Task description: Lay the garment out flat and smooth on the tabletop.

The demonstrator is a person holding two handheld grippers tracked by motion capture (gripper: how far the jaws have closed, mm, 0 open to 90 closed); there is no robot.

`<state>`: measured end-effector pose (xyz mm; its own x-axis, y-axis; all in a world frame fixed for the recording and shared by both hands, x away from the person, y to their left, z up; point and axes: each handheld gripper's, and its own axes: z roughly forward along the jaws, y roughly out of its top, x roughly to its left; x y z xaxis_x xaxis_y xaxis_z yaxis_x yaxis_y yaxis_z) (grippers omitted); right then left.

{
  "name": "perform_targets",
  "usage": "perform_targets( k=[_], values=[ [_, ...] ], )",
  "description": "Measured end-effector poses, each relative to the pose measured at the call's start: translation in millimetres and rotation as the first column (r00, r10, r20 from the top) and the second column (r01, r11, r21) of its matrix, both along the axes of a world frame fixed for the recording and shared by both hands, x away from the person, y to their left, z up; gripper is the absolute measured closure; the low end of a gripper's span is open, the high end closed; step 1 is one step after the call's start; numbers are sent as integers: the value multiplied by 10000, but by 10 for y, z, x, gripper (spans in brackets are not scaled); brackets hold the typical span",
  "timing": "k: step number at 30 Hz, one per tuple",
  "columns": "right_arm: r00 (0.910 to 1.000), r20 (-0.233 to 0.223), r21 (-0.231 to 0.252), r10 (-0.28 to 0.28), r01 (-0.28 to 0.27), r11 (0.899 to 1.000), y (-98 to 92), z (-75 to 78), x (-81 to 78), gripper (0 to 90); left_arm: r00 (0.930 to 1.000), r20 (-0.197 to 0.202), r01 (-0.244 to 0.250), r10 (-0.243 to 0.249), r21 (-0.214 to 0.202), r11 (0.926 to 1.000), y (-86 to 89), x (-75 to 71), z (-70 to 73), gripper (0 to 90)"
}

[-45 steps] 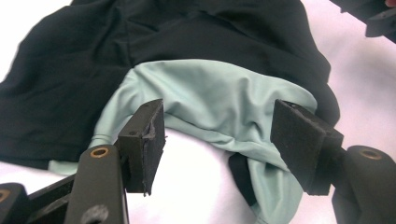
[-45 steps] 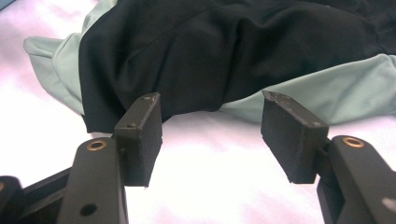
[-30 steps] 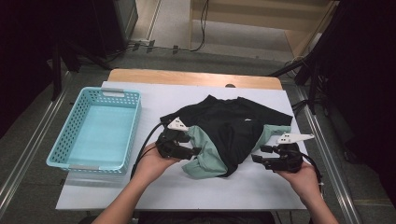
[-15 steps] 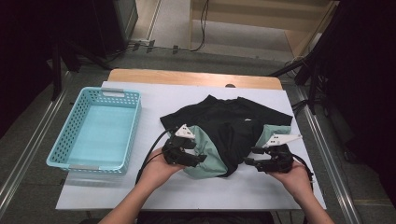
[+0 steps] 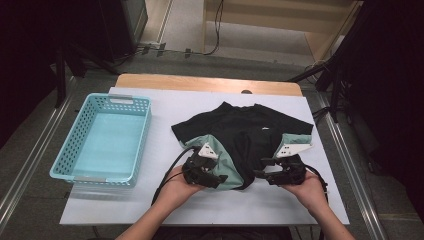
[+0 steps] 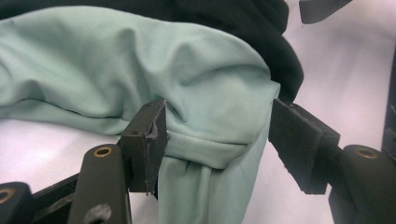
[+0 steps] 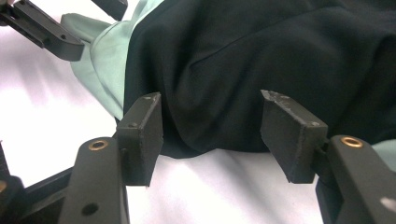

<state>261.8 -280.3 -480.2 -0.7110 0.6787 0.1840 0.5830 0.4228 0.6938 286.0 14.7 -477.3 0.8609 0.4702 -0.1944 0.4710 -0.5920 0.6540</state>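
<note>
Left gripper (image 5: 216, 178) at 6 o'clock, fingers (image 6: 152, 140) parted around mint fold of shirt (image 5: 245, 135), one touching, not clamped. Right gripper (image 5: 261, 175) at 5 o'clock: fingers (image 7: 142, 135) apart, astride black hem (pads clear). Shirt at centre of white bench (image 5: 165, 107). Blue basket (image 5: 102, 137) at 9 o'clock.

White-topped table with a basket and a shirt on it

The table (image 5: 150, 210) has a white top with a strip of bare wood along its far edge; a light blue lattice basket (image 5: 64, 158) stands on its left part; a black shirt (image 5: 250, 132) with pale green lining turned out lies spread on the middle and right part, well apart from the basket.
</note>
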Motion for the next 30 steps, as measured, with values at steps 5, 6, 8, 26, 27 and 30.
perform_targets(
  k=[5,6,8,26,27,30],
  values=[
    [9999,-111,-107,98,-99,9999,51,-66,49,383,9999,-110,-59,61,234,9997,-32,33,-113,406],
    [9999,-124,-125,99,-100,9999,60,-83,65,385,9998,-157,-72,75,242,9997,-35,40,-132,418],
    [9998,-184,-176,118,-122,9998,83,-112,96,398,9999,-142,-81,84,243,9997,-47,52,-166,435],
    [9854,-1685,-623,-236,132,9980,192,-69,298,822,9999,32,-165,165,-135,9998,11,166,-31,814],
    [9863,-1633,-474,-249,173,9987,172,-26,293,822,9997,107,-206,209,-226,9995,31,164,2,813],
    [9903,-1342,-85,-369,361,9993,122,111,254,823,9987,379,-322,342,-540,9980,97,158,98,812]
  ],
)
